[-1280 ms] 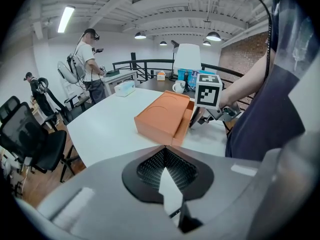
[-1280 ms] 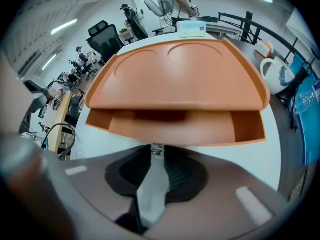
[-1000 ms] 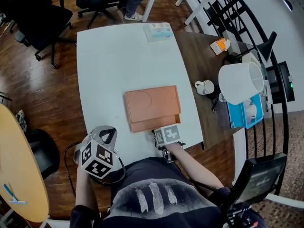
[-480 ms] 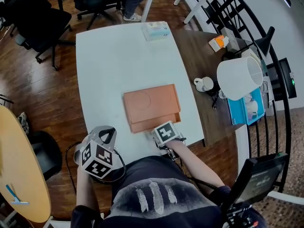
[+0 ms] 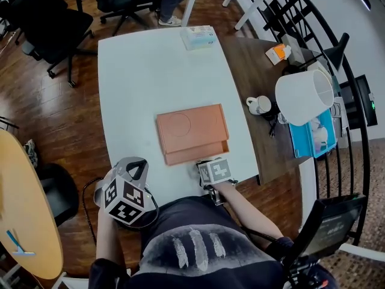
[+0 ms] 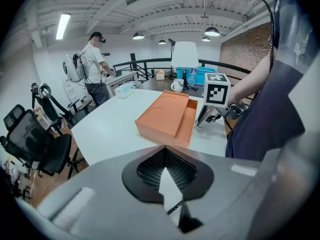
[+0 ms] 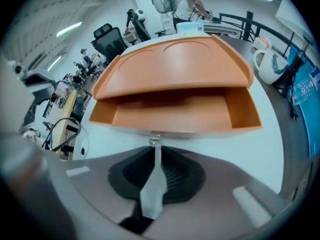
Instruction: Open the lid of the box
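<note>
A flat orange box (image 5: 192,128) lies on the white table (image 5: 150,71). Its lid (image 7: 175,69) is slid back, so the near strip of the tray (image 7: 170,111) shows. At the box's near wall, my right gripper (image 5: 203,162) has its jaws closing to a thin slit. A small clear tab (image 7: 153,140) on the box's front sits pinched at its tips (image 7: 152,144). My left gripper (image 5: 131,176) hangs shut and empty below the table's near left edge. In the left gripper view its joined tips (image 6: 165,149) point toward the box (image 6: 167,114).
A tissue box (image 5: 200,37) sits at the table's far edge. On the adjoining brown table (image 5: 252,71) stand a mug (image 5: 258,107), a white lampshade (image 5: 304,104) and an orange carton (image 5: 277,54). Office chairs (image 5: 48,23) stand far left. A person (image 6: 95,69) stands in the background.
The right gripper stayed at the box's near edge, tilting slightly and settling back. The left gripper and the box kept their places.
</note>
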Demonstrator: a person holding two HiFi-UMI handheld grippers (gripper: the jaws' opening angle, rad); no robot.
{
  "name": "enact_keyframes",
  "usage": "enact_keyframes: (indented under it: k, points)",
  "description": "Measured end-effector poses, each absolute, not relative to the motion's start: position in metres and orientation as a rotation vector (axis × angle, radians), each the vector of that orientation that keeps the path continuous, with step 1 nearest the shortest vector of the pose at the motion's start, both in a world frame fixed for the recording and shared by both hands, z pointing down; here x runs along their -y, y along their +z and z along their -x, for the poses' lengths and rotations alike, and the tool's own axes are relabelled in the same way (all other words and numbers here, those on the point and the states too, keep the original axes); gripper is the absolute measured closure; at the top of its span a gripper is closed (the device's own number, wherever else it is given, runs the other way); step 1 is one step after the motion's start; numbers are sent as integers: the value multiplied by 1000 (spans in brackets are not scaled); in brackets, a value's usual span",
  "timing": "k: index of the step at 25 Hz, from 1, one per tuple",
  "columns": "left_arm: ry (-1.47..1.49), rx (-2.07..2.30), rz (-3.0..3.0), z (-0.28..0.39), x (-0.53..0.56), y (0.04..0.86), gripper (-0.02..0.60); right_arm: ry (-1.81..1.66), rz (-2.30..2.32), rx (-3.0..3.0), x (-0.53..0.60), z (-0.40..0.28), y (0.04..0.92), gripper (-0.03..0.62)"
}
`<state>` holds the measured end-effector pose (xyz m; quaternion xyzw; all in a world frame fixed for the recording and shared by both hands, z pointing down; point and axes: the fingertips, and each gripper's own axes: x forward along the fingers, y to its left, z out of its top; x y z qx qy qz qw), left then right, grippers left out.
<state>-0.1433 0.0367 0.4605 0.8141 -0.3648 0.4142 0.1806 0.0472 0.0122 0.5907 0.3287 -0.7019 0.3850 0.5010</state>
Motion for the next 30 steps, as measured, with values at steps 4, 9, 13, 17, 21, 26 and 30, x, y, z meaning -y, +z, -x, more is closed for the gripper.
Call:
enact_keyframes:
  k: [4,9,13,17,21,26,30]
  points:
    - [1177,1016,-2300,140,-39,462,565,988,-838,1718,-9,-51,588,504]
    - [1177,1003,-2296,140,-40,464,565,1032,-841,1730,-4,-40,584,433]
    - [1170,996,-2305,139,-39,462,565,949,-854,1689,1,-40,584,515]
    - [1170,996,-2305,141,-38,462,565,907,-839,1687,-3,-39,583,519]
    - [1159,1013,-2316,141,-36,458,565,898,-829,1698,-11,-41,582,522]
    - [1159,1008,-2324,138,-36,458,565,894,-821,1717,-27,-47,584,523]
    - [1161,986,-2333,132,-36,462,565,912,-777,1722,-31,-46,585,523]
